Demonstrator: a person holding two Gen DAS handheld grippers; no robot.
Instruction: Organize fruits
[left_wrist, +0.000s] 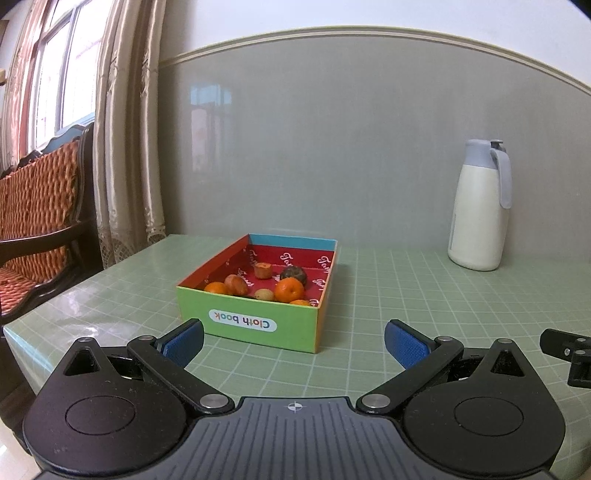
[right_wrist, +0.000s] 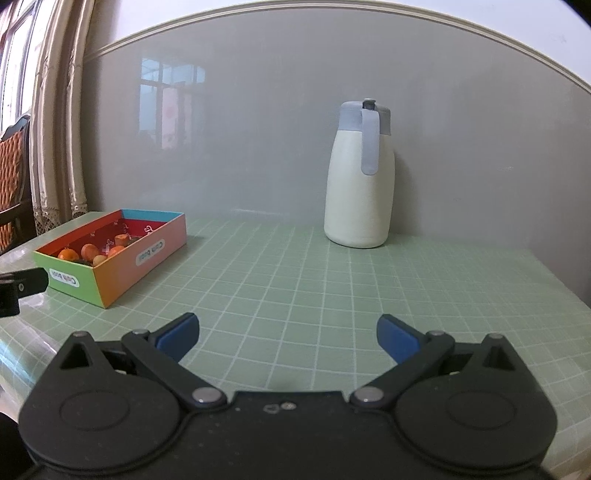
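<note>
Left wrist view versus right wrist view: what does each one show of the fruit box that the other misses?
Only the left wrist view shows the dark brownish round fruit and most of the box's red printed floor. Only the right wrist view shows the box's long orange-to-pink outer side. Both show the colourful open cardboard box holding orange fruits, the white jug with a grey-blue lid, the green grid-patterned table cover, and an open, empty hand-held gripper.

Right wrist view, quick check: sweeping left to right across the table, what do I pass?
Left gripper's tip at the frame edge → colourful box with the fruits inside → bare green grid mat → white jug with a blue lid by the wall.
</note>
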